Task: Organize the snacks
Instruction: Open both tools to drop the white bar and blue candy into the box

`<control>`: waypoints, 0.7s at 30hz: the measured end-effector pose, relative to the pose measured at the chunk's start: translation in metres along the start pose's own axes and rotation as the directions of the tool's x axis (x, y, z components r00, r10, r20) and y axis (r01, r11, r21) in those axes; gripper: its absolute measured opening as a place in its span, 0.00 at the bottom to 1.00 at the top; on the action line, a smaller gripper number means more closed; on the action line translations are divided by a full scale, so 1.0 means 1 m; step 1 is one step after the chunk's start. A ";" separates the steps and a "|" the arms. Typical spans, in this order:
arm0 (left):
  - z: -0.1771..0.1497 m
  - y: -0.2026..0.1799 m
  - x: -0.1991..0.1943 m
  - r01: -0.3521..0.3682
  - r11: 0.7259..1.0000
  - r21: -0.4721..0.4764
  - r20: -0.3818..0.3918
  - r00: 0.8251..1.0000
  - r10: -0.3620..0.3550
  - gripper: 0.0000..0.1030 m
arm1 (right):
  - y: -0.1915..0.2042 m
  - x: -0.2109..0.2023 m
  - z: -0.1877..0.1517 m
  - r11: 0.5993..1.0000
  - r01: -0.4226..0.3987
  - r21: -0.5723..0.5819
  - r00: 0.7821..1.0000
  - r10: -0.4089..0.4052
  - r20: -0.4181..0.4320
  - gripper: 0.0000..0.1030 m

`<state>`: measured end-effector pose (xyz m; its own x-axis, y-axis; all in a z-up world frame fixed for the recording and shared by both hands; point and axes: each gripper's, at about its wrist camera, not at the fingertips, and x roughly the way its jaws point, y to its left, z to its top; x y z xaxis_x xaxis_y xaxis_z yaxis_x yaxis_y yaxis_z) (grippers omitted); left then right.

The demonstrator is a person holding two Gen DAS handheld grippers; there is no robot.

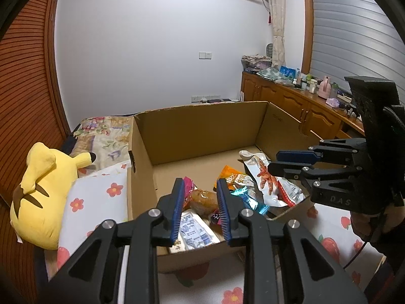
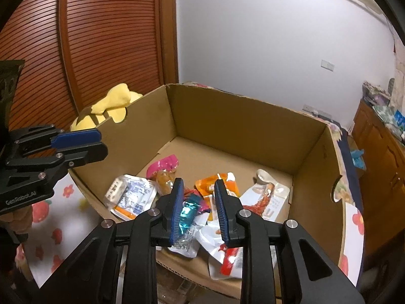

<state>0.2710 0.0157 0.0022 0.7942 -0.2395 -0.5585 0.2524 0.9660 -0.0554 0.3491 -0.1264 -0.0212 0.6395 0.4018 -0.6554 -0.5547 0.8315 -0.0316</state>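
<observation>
**Both grippers empty over the box, pick not started**

Snacks lie loose on the floor of the open brown cardboard box (image 2: 227, 126), bunched toward the near wall. The far half of the floor is bare.

Left gripper (image 1: 199, 182): jaws clenched with nothing in them. It hangs over the box's near-left corner, above a clear bag with a pink top and brown food inside (image 1: 200, 197) and a flat white pouch with blue print (image 1: 195, 230). It touches neither.

Right gripper (image 2: 198, 182): jaws pulled in and empty. It sits above a crinkled teal foil wrapper (image 2: 188, 211), which lies just below and between the finger lines. An orange packet (image 2: 215, 183) is just beyond it, and a white pouch printed with red chicken feet (image 2: 265, 197) lies to its right.

Handling, my read:
- All of these are light, soft film packs that are slick and will crumple rather than resist.
- Flat pouches give the jaws little to bite on. Take a raised edge or the sealed end, not the middle.
- The teal wrapper stands proud of the pile, so it is the easiest first pick. Pinch across its twisted end.
- Packs overlap, so a neighbour may get dragged along.
- Jaws must open before coming down.
</observation>
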 end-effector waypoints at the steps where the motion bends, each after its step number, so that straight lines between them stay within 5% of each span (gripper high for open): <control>1: -0.001 0.000 -0.002 0.000 1.000 0.001 0.002 1.000 0.000 0.24 | 0.000 -0.002 -0.001 1.000 0.003 -0.001 1.000 -0.003 0.003 0.23; 21: -0.041 -0.035 -0.084 0.023 0.999 0.038 0.044 0.999 -0.025 0.31 | 0.040 -0.098 -0.047 0.999 0.025 0.034 0.998 -0.027 0.064 0.27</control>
<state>0.1726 0.0064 0.0171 0.8111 -0.2674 -0.5202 0.2914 0.9559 -0.0370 0.2391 -0.1508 0.0062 0.6873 0.4026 -0.6046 -0.5197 0.8540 -0.0221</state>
